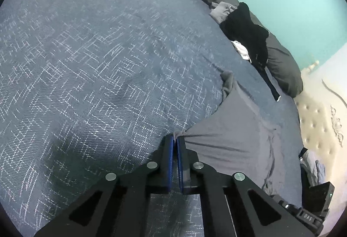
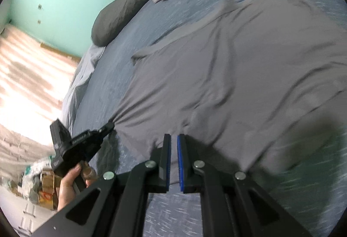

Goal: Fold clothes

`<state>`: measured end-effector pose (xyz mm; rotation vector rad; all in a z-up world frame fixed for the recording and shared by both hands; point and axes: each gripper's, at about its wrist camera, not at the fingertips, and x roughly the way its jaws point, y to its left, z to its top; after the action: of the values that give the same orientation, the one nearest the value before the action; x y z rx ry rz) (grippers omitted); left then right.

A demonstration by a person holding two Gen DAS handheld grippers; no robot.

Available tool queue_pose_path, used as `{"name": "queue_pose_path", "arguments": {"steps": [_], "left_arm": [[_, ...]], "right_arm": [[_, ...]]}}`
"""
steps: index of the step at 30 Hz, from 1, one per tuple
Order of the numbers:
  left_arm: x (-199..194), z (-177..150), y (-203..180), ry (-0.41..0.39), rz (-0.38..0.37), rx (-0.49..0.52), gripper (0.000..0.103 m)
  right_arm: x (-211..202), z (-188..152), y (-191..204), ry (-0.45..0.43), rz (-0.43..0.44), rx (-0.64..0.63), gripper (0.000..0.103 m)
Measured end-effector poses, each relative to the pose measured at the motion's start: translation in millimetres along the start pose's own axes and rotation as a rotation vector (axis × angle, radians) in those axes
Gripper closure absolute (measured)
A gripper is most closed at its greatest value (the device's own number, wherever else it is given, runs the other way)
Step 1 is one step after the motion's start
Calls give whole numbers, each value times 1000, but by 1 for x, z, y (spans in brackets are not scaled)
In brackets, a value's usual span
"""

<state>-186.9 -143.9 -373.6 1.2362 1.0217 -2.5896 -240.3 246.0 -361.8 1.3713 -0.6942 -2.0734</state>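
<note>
Grey shirt [image 2: 227,68] lies spread on the bed [image 1: 97,63] — left tongs [image 1: 175,139] pinch its near-left hem corner, taut for lifting; right tongs [image 2: 173,139] narrow, seemingly empty, over the hem.

Grey shirt [image 2: 227,76] flat on blue bedspread [image 2: 121,59], hem pinched by left gripper [image 2: 111,124]; right gripper [image 2: 174,139] fingers nearly closed.

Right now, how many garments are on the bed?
At least 4: the grey shirt spread on the blue bedspread, its corner pinched in the left tongs, and a black, a white and a light-grey piece heaped by the dark pillows. The heap may hide more.
</note>
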Motion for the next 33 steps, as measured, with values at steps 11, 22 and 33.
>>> {"name": "queue_pose_path", "arguments": {"steps": [11, 22, 33], "left_arm": [[3, -2, -4, 0, 18, 4, 99], [7, -2, -7, 2, 26, 5, 99], [8, -3, -7, 6, 29, 6, 99]], "right_arm": [[-99, 43, -85, -238, -146, 222, 69], [-118, 36, -148, -276, -202, 388, 69], [-101, 44, -159, -269, -206, 375, 97]]}}
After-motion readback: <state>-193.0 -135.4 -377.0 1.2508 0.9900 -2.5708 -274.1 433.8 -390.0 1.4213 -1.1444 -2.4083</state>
